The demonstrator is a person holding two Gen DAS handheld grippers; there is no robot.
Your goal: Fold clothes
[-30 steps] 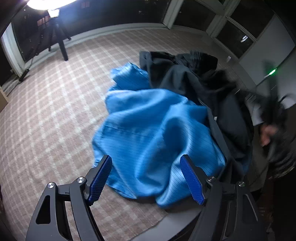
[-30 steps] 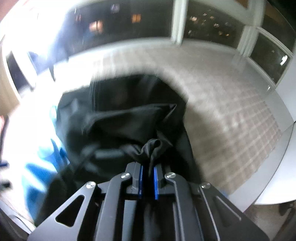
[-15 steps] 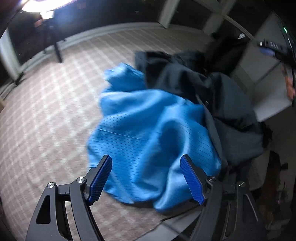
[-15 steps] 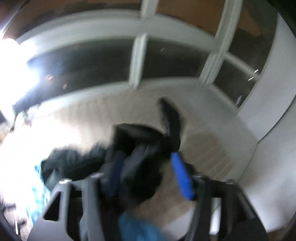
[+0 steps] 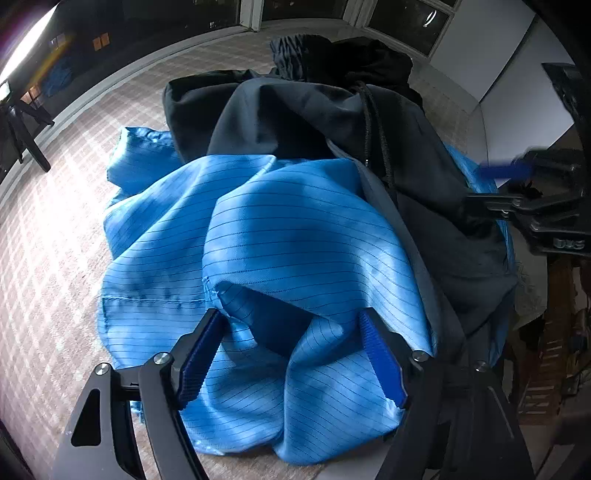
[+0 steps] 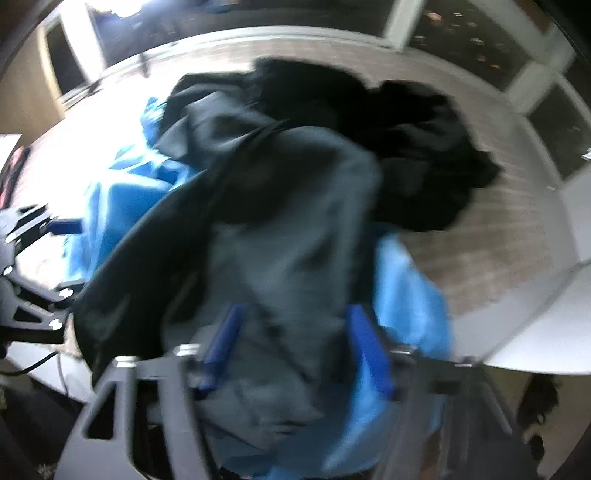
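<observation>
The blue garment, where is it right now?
In the left wrist view the blue garment lies crumpled on the checked tablecloth, right in front of the open left tongs, with the dark clothes heaped on its far right side.

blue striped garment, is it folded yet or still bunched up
Still bunched up. The blue striped garment lies in loose humps and creases with no flat layers, tangled under the dark garment heaped across its far side.

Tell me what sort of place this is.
Probably a room rigged for recording at night: a checked tablecloth under heaped clothes, dark window panes behind, and a tripod beside a bright lamp.
</observation>
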